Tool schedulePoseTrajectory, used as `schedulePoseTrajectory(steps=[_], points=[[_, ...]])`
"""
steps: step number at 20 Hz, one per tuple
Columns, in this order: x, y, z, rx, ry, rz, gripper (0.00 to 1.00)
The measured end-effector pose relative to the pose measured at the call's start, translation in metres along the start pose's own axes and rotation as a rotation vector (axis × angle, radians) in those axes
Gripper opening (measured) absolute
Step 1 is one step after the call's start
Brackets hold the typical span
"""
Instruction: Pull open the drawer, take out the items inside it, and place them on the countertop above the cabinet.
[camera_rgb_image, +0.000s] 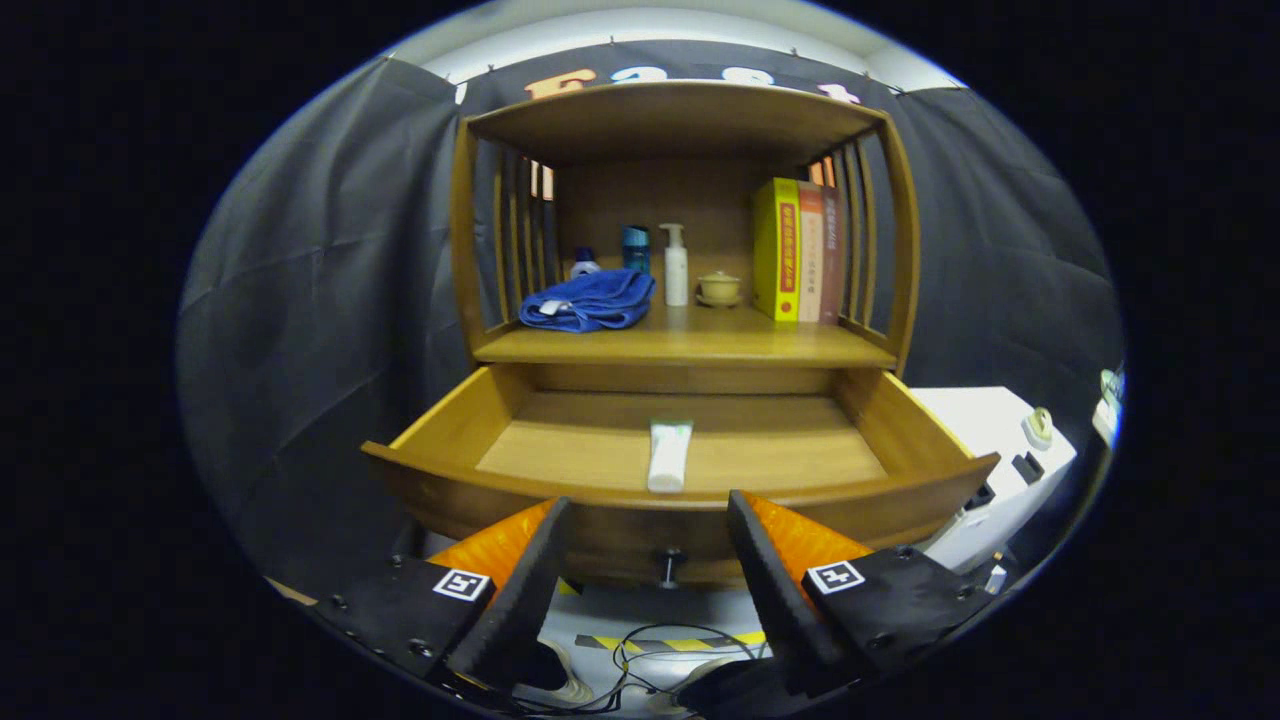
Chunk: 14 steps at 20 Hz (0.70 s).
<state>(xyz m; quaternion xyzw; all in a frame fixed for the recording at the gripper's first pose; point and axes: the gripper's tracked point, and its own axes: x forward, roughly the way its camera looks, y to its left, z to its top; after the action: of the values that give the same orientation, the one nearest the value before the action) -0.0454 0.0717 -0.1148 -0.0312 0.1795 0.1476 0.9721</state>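
The wooden drawer (560, 450) stands pulled out of the cabinet, its curved front panel just ahead of my fingertips. A white tube (668, 455) lies inside it, lengthwise, close to the front panel and near the middle. The drawer's small knob (668, 567) sticks out of the front between my two fingers. My gripper (650, 512) is open, wide apart, with nothing held, hovering in front of the drawer front and slightly below its rim. The countertop (690, 343) above the drawer is the cabinet's wooden shelf.
On the countertop lie a folded blue towel (590, 300), small bottles, a white pump bottle (676, 265), a small lidded cup (718, 288) and upright books (795, 250). Slatted side walls flank it. A white box (1000, 450) sits right of the drawer. Cables lie on the floor below.
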Motion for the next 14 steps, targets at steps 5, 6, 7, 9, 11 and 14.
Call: schedulePoseTrajectory(steps=[5,6,7,9,11,14], points=[[0.037,-0.001,0.057,-0.086,0.029,0.027,0.99],[0.050,-0.004,0.065,-0.103,0.049,0.028,0.99],[0.065,-0.007,0.073,-0.120,0.074,0.033,0.99],[0.094,-0.009,0.080,-0.140,0.145,0.043,1.00],[0.122,-0.011,0.078,-0.112,0.250,0.057,1.00],[0.164,-0.023,0.066,-0.133,0.398,0.041,1.00]])
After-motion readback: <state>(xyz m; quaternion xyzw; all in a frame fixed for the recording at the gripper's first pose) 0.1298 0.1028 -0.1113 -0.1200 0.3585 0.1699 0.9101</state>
